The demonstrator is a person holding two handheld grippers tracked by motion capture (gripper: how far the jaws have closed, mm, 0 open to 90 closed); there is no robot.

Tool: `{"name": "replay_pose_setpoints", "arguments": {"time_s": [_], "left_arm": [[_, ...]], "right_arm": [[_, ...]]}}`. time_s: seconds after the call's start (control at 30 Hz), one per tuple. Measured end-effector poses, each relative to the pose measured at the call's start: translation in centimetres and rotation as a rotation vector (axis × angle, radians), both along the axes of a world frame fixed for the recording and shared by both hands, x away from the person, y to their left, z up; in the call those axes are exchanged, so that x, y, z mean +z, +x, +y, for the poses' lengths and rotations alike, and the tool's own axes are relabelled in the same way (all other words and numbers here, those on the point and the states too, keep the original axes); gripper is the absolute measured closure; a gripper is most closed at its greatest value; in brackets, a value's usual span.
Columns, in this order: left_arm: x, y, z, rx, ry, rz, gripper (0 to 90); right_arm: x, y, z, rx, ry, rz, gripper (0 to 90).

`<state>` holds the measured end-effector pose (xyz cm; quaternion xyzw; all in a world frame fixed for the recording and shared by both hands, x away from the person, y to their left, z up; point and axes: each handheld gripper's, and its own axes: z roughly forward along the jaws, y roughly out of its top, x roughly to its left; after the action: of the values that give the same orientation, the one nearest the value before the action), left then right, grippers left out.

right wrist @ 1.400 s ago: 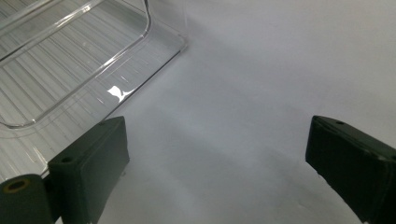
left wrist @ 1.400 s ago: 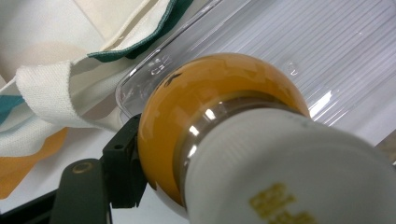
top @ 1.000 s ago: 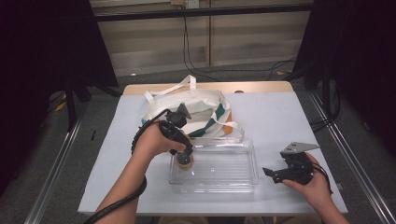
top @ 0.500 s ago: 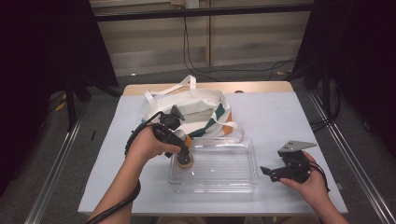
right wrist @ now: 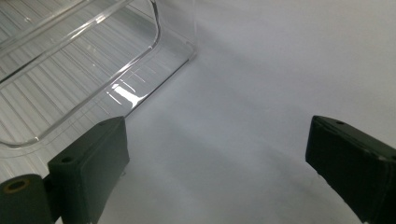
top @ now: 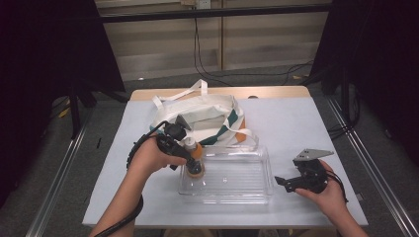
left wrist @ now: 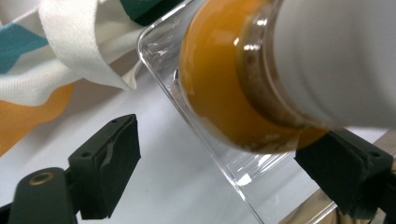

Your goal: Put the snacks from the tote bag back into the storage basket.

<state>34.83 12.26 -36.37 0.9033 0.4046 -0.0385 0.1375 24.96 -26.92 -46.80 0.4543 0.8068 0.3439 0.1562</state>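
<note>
The left gripper (top: 190,159) had just been opening its jaws around the orange bottle (top: 193,165), which stood in the clear tray (top: 247,190); the right gripper (top: 291,181) rested gaping beside it

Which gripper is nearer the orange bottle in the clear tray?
Left. The left gripper is right at the orange bottle, jaws just opened around it; the right gripper waits beyond the clear tray.

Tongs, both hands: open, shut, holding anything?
Left tongs: just opened, jaws apart around the orange bottle in the clear tray.
Right tongs: open, empty.
</note>
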Motion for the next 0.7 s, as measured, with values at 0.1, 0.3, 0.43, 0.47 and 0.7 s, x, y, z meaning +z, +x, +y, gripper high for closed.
{"name": "replay_pose_setpoints", "arguments": {"time_s": [0.1, 0.3, 0.43, 0.47, 0.7], "left_arm": [[0.00, -0.14, 0.26, 0.003, -0.005, -0.008, 13.4], [0.18, -0.33, 0.76, 0.005, -0.004, -0.008, 12.7], [0.21, -0.47, 0.85, 0.005, -0.014, -0.003, 12.4], [0.19, -0.47, 0.91, 0.002, -0.010, -0.005, 12.3], [0.14, -0.64, 1.07, 0.013, -0.020, -0.009, 11.9]], "right_arm": [[0.10, 0.01, 0.01, 0.000, 0.006, -0.008, 5.6], [-0.10, 0.14, 0.05, 0.005, 0.002, -0.003, 5.6], [-0.05, 0.07, 0.00, 0.001, -0.001, 0.001, 5.6], [-0.03, 0.08, -0.03, 0.002, 0.000, 0.000, 5.6], [-0.06, -0.07, -0.02, 0.002, -0.006, -0.002, 5.6]]}}
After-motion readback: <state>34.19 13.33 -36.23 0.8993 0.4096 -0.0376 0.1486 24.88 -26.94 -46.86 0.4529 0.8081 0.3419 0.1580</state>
